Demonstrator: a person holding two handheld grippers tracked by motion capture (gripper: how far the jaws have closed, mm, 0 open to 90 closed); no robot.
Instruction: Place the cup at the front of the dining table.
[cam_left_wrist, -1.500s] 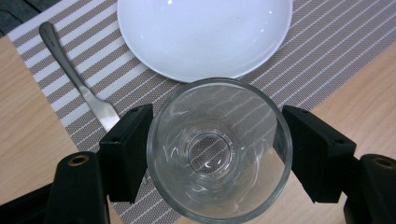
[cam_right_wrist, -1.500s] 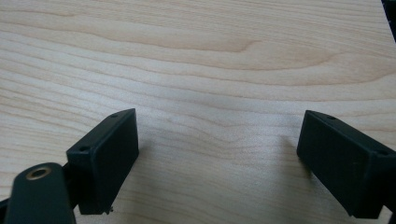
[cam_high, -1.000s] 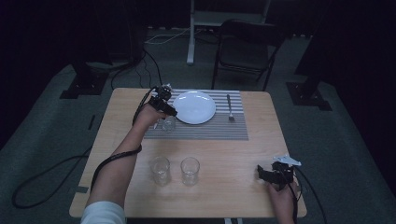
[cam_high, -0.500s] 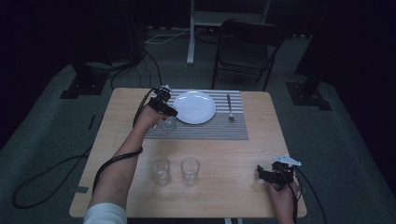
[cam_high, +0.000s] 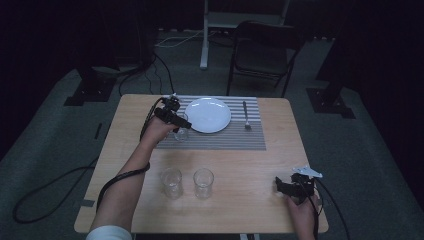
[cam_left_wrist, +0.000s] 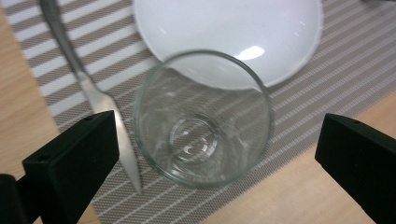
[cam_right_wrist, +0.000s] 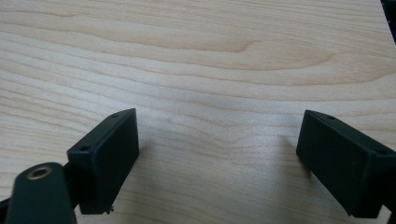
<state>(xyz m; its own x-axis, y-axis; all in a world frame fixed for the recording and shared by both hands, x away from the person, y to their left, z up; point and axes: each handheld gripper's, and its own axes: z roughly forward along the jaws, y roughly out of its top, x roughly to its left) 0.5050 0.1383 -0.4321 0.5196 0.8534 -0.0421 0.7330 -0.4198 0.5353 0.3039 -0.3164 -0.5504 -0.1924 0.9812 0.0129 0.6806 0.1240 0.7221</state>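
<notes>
My left claw (cam_left_wrist: 205, 154) is straddling the glass (cam_left_wrist: 203, 119), gaps both sides; knife (cam_left_wrist: 88, 84) and plate (cam_left_wrist: 229, 37) are crowding it. Bare surface (cam_right_wrist: 196, 56) is lying ahead of my right claw (cam_right_wrist: 217, 158).

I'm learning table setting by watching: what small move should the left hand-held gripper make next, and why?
Probably lift straight up and away. The left hand-held gripper has just been opening, its jaws now clear of the glass, which stands upright on the striped placemat between knife and plate.
</notes>
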